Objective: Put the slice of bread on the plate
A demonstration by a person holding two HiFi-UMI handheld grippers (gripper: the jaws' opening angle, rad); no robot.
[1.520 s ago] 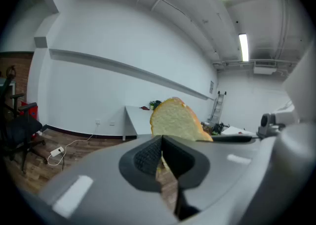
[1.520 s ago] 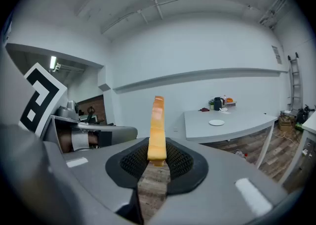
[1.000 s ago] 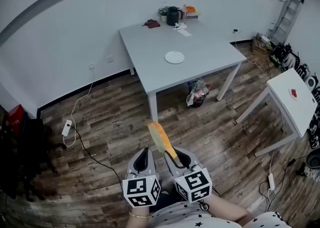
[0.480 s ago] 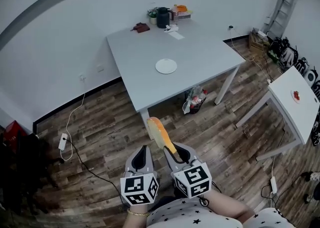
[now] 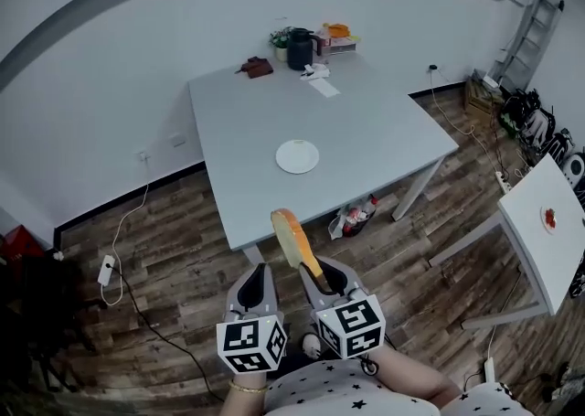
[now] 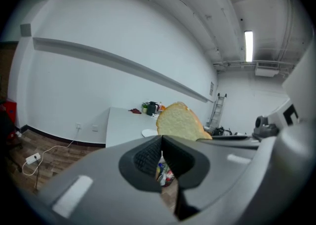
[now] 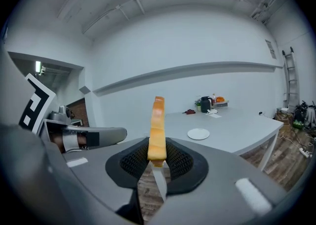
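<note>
A slice of bread (image 5: 291, 239) with a brown crust stands on edge, and my right gripper (image 5: 315, 275) is shut on its lower end. In the right gripper view the slice (image 7: 157, 129) rises straight up from between the pads. My left gripper (image 5: 259, 279) is beside it on the left, shut and holding nothing; its view shows the slice (image 6: 180, 122) side-on. The round white plate (image 5: 297, 156) lies near the front edge of the grey table (image 5: 366, 131), well ahead of both grippers, which are over the wooden floor.
A black kettle (image 5: 300, 48), a small plant, a dark red object (image 5: 254, 67) and papers (image 5: 320, 80) sit at the table's far edge. A bag (image 5: 355, 218) lies under the table. A second white table (image 5: 548, 222) stands at the right, a ladder (image 5: 521, 30) behind. Cables and a power strip (image 5: 106, 269) lie at the left.
Both grippers have travelled together toward the grey table, so table and plate sit nearer and lower in the head view. The bread stays held in the right gripper.
</note>
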